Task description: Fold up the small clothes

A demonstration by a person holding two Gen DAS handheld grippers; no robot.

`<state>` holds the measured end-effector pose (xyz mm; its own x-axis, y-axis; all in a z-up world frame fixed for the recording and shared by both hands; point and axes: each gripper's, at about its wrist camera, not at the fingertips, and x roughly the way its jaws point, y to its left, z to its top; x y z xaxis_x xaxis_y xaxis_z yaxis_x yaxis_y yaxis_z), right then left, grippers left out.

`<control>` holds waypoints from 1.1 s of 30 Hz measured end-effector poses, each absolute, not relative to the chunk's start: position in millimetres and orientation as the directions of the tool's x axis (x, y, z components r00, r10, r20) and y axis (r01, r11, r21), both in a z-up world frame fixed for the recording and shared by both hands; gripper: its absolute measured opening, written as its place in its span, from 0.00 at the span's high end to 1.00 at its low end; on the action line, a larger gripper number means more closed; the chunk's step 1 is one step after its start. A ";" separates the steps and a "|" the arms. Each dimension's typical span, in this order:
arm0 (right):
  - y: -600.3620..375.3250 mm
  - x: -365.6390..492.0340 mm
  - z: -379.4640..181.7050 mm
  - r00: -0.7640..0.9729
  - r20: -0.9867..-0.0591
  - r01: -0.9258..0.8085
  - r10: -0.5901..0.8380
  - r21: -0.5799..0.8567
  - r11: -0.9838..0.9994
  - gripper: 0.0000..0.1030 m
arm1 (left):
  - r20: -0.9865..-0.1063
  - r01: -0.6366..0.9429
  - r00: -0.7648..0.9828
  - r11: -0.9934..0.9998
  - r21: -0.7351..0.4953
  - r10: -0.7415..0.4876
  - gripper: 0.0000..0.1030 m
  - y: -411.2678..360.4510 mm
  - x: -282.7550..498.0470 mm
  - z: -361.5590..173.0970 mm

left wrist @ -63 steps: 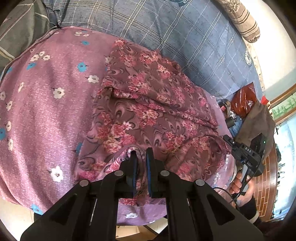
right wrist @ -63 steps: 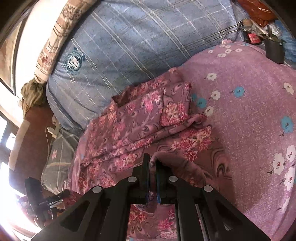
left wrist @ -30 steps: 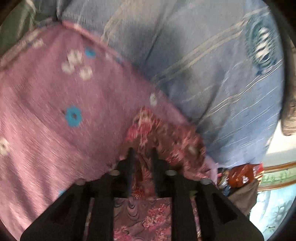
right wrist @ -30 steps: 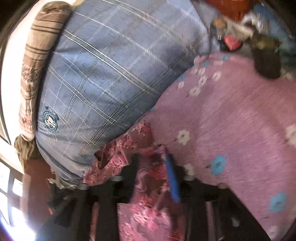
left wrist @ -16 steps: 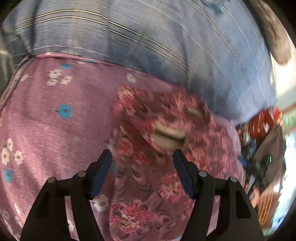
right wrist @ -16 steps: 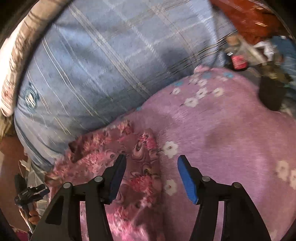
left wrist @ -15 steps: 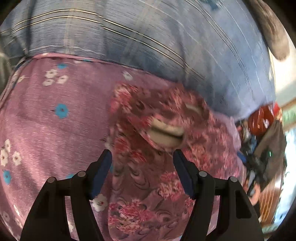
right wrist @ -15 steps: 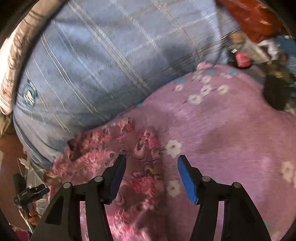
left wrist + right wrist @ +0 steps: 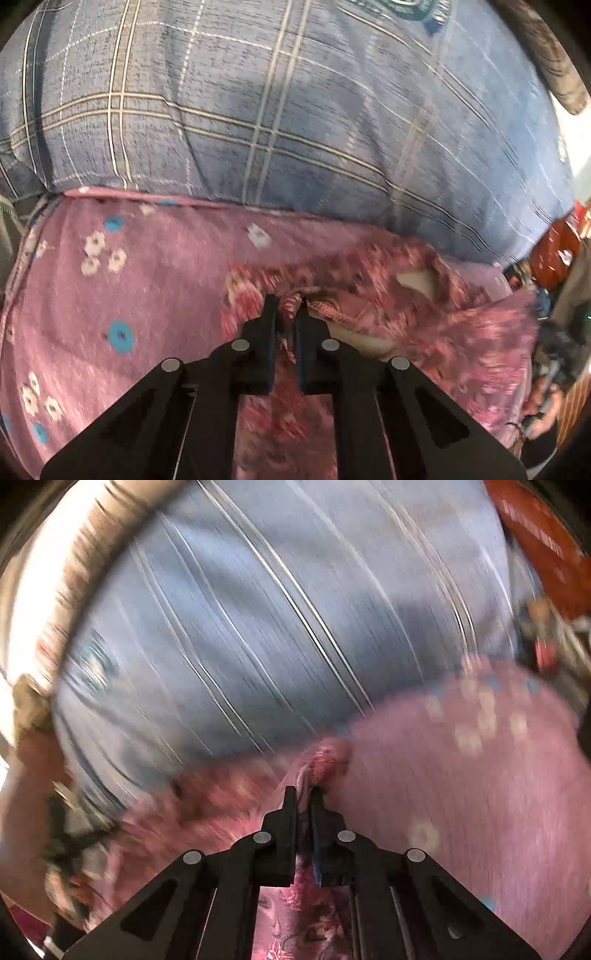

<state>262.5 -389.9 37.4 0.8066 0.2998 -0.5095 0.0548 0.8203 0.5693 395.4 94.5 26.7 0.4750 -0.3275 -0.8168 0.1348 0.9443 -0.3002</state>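
Note:
A small maroon garment with pink flowers (image 9: 388, 295) lies on a pink flowered bedspread (image 9: 147, 295). My left gripper (image 9: 285, 306) is shut on a bunched edge of the garment at its far left corner. My right gripper (image 9: 303, 794) is shut on another bunch of the same garment (image 9: 325, 757), next to the bedspread (image 9: 480, 794). The right wrist view is blurred by motion. A pale inner patch of the garment (image 9: 413, 278) shows to the right of the left gripper.
A blue plaid quilt (image 9: 295, 110) fills the far side in both views (image 9: 277, 627). A striped bolster (image 9: 546, 55) lies at the top right. Red and dark clutter (image 9: 554, 254) sits at the bed's right end, and an orange-red object (image 9: 535, 542) shows top right.
Half a second ago both grippers were open above the garment. Now both are shut on its edge and moving toward the blue quilt; the views are motion-blurred.

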 end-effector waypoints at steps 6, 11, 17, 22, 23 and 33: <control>-406.3 291.8 22.1 0.763 -0.599 0.175 0.243 0.553 0.815 0.95 | -0.834 -0.049 0.414 0.906 -0.421 -0.366 0.90 131.9 422.7 6.8; -413.1 292.2 -16.5 0.698 -0.652 0.252 0.296 0.611 0.750 0.87 | -0.794 -0.043 0.384 0.850 -0.525 -0.471 0.47 150.7 417.5 0.2; -418.2 295.5 -31.6 0.682 -0.647 0.284 0.340 0.663 0.692 0.60 | -0.709 0.111 0.366 0.785 -0.610 -0.603 0.22 135.1 397.1 3.7; -406.0 300.8 -19.4 0.704 -0.636 0.227 0.316 0.624 0.748 0.97 | -0.792 0.131 0.397 0.882 -0.452 -0.465 0.72 108.2 405.8 3.3; -404.1 300.0 -9.4 0.732 -0.617 0.213 0.289 0.610 0.763 0.98 | -0.801 0.130 0.397 0.891 -0.434 -0.448 0.85 104.8 409.6 4.0; -434.5 290.0 -26.5 0.687 -0.700 0.384 0.197 0.579 0.720 0.92 | -0.848 -0.132 0.357 0.877 -0.461 -0.392 0.87 122.6 440.3 -10.5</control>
<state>290.0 -434.5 -26.5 0.6866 0.1966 -0.7000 0.3839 0.7196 0.5787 440.3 122.6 -10.5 0.3571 -0.3918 -0.8479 -0.1323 0.8774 -0.4611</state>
